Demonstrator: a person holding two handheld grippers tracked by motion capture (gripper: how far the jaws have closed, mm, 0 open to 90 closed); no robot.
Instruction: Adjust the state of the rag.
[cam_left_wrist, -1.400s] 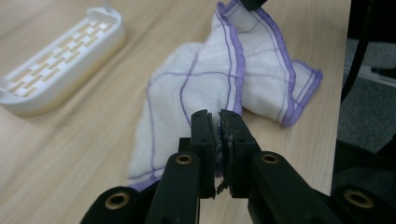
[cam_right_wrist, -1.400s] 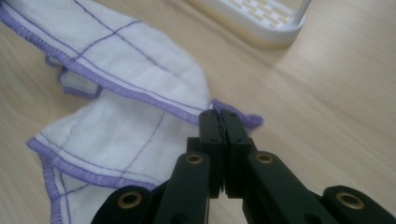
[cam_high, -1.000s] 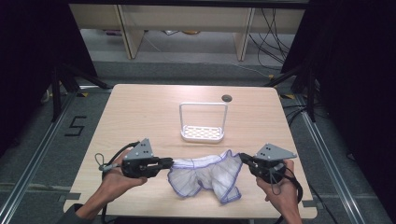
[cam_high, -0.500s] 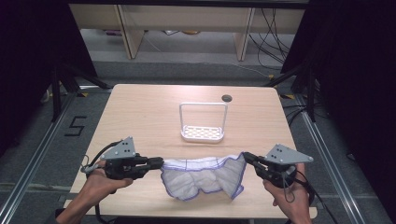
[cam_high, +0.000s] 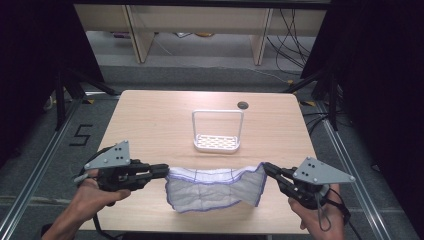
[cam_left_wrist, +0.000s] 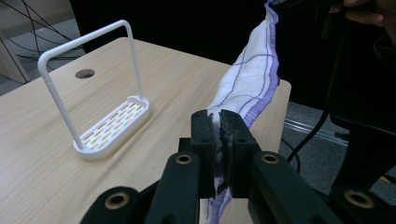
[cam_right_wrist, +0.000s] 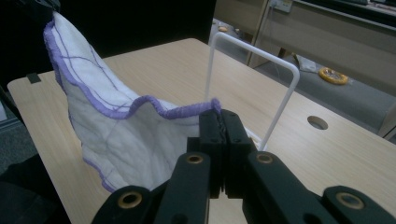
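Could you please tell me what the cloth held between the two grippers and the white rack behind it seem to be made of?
The cloth looks like thin woven cotton or a similar fabric: white, matte, with purple grid lines and a stitched purple hem, and it sags softly. The white rack looks like moulded plastic, though coated metal is possible: smooth, slightly glossy, with a slotted base and a thin hoop.

White cloth (cam_high: 215, 186) with purple trim, held over a pale wood table (cam_high: 150, 125)
The cloth bears a thin purple grid and a purple stitched hem; the slotted rack (cam_high: 217, 131) is plain white; both grippers, left (cam_high: 161, 172) and right (cam_high: 268, 169), are black with grey top plates and brass-coloured pivots
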